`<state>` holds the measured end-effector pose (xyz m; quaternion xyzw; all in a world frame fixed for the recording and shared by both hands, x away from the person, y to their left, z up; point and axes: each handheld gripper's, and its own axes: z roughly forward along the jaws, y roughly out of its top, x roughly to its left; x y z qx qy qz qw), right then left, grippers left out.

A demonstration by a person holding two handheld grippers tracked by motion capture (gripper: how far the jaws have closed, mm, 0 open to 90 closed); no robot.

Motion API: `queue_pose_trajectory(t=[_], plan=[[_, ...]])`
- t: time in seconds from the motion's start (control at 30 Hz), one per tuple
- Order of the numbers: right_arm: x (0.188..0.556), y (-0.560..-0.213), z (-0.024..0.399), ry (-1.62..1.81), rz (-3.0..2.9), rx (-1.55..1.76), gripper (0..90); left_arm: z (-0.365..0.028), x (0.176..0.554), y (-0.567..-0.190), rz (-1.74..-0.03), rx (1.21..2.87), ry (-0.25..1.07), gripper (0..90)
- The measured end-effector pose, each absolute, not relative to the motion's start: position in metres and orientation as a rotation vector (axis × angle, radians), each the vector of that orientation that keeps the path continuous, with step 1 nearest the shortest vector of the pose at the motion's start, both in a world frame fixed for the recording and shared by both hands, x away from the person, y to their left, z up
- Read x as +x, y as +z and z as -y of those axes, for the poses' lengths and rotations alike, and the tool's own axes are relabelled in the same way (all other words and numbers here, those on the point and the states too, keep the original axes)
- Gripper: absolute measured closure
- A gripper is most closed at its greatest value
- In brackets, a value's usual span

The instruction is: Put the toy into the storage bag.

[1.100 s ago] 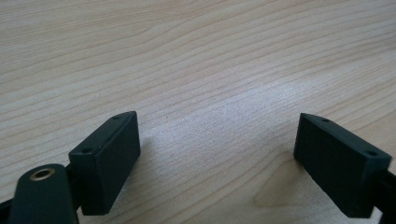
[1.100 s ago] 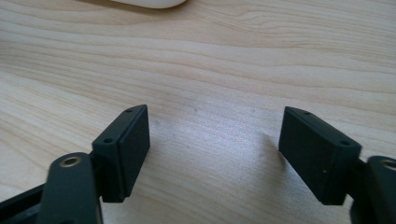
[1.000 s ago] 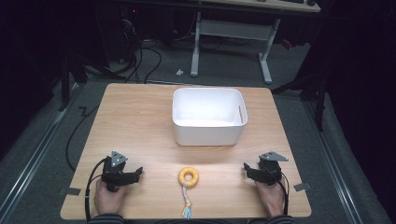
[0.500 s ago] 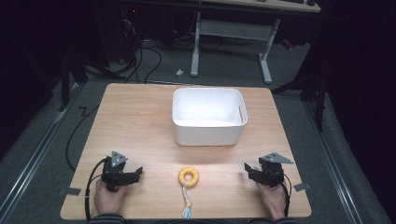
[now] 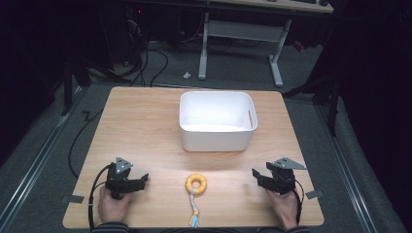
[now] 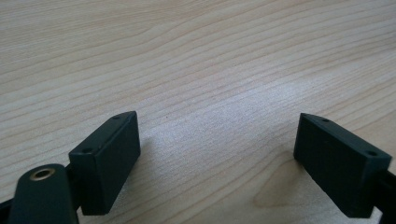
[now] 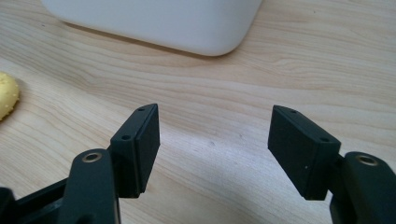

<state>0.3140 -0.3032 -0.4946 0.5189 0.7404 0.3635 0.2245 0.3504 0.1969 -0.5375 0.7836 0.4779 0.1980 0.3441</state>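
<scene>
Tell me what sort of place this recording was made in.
Most likely a lab or workshop set up for recording, not a home. A lone wooden table stands in a dark room, loose cables trail over the grey floor, and a desk frame on white legs stands behind it.

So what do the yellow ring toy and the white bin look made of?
The yellow ring toy with braided tail: probably soft rubber or foam, matte, its tail pastel cord. The white rectangular bin: likely plastic, smooth with a slight sheen, rounded moulded corners and a handle slot.
</scene>
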Motion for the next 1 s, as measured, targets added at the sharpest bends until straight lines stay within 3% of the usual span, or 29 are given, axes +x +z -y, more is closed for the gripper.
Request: queue_pose_trajectory(t=[1.0], plan=[[0.319,-0.469,0.265,1.115,-2.156,1.270,42.6,-0.197,0.350,-0.537,-1.241,2.036,0.515,14.9]])
